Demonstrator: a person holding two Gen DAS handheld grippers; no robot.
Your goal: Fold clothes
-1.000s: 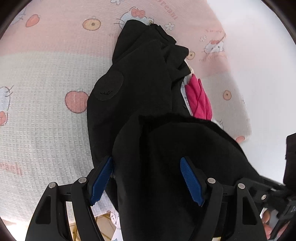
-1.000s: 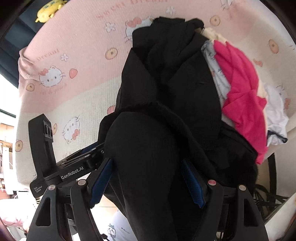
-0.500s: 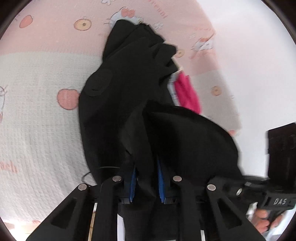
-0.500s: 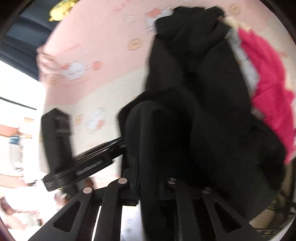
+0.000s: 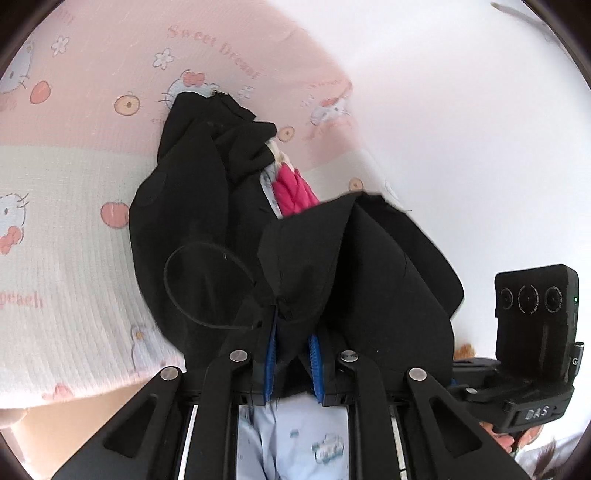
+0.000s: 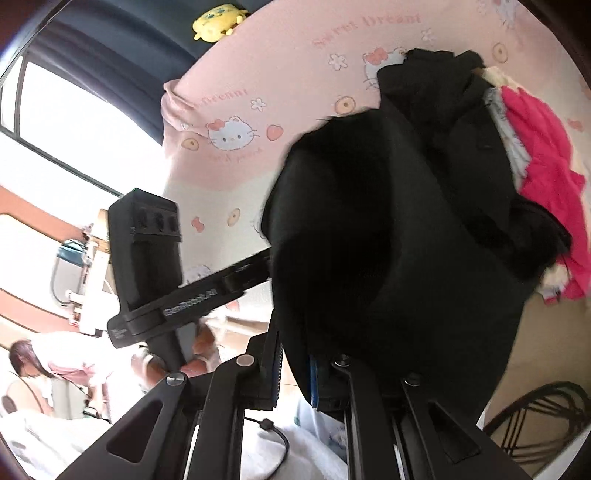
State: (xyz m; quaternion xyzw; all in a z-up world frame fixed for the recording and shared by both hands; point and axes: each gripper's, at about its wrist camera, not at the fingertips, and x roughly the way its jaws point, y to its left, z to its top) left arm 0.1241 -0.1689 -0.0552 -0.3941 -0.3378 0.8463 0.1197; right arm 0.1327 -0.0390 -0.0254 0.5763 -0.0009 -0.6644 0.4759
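A black garment (image 5: 207, 221) lies along the pink and cream Hello Kitty blanket (image 5: 66, 229); its near edge is lifted. My left gripper (image 5: 293, 360) is shut on that near edge, cloth bunched between the blue pads (image 5: 271, 354). My right gripper (image 6: 295, 376) is shut on another part of the same black garment (image 6: 369, 240), which drapes over its fingers and hides the right one. A bright pink garment (image 5: 291, 192) lies with white clothes beside the black one; it also shows in the right wrist view (image 6: 543, 173).
The other hand-held gripper's black body shows in each view (image 5: 535, 314) (image 6: 147, 258). A yellow plush toy (image 6: 218, 14) sits beyond the blanket. A window (image 6: 74, 122) and a person (image 6: 33, 365) are at left. Black wire legs (image 6: 535, 424) stand at bottom right.
Both grippers closed from open onto the black garment's near edge and lifted it up and back. The views tilted up, showing more of the blanket and room.
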